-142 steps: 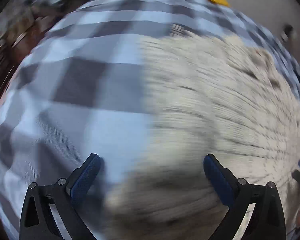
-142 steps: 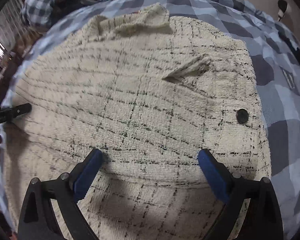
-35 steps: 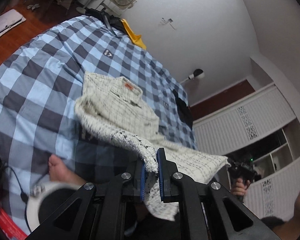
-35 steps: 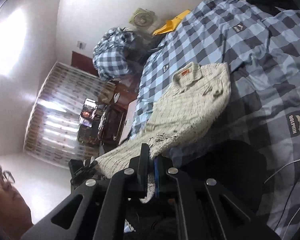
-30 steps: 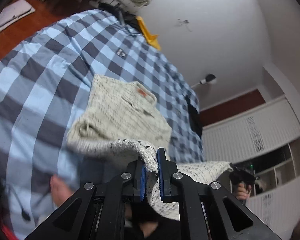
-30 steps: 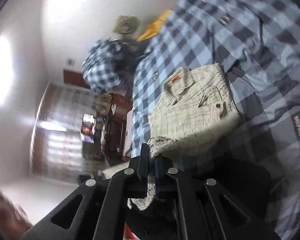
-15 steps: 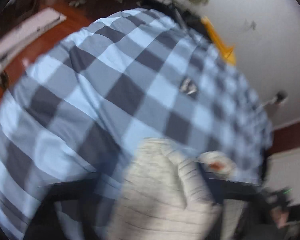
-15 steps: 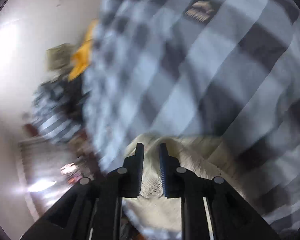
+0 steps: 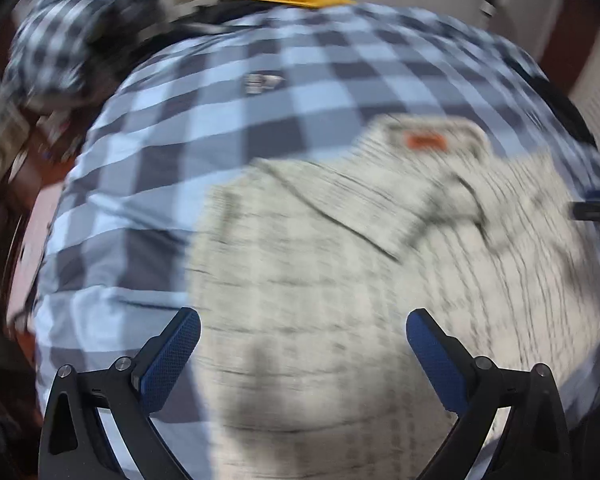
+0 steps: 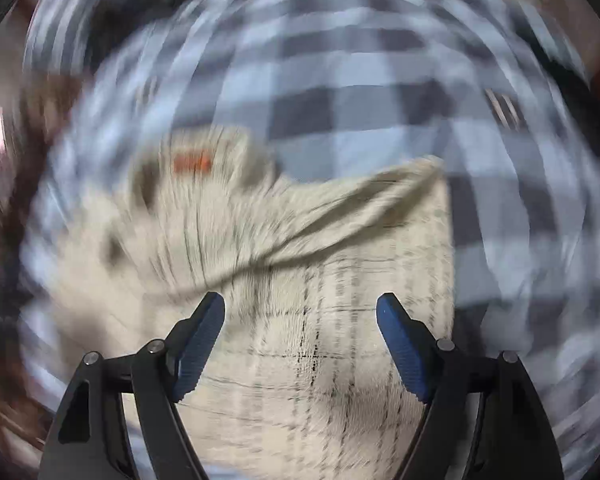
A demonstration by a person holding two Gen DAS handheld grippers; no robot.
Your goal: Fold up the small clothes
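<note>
While blurred | left claw (image 9: 303,334) (gaping), right claw (image 10: 301,320) just spread | cream garment (image 9: 340,280) seemingly flat

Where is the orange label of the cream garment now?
In the left wrist view the orange label sits upper right, at the cream garment's collar, with the checkered bedspread just beyond.

We hold the left black hand-held gripper with blue ribbed pads (image 9: 302,330) pointing steeply downward, its jaws spread wide with nothing pinched between them. Our right black hand-held gripper with blue ribbed pads (image 10: 301,312) also points steeply down; its jaws have just been opening and stand apart, the pads pressing on nothing.
</note>
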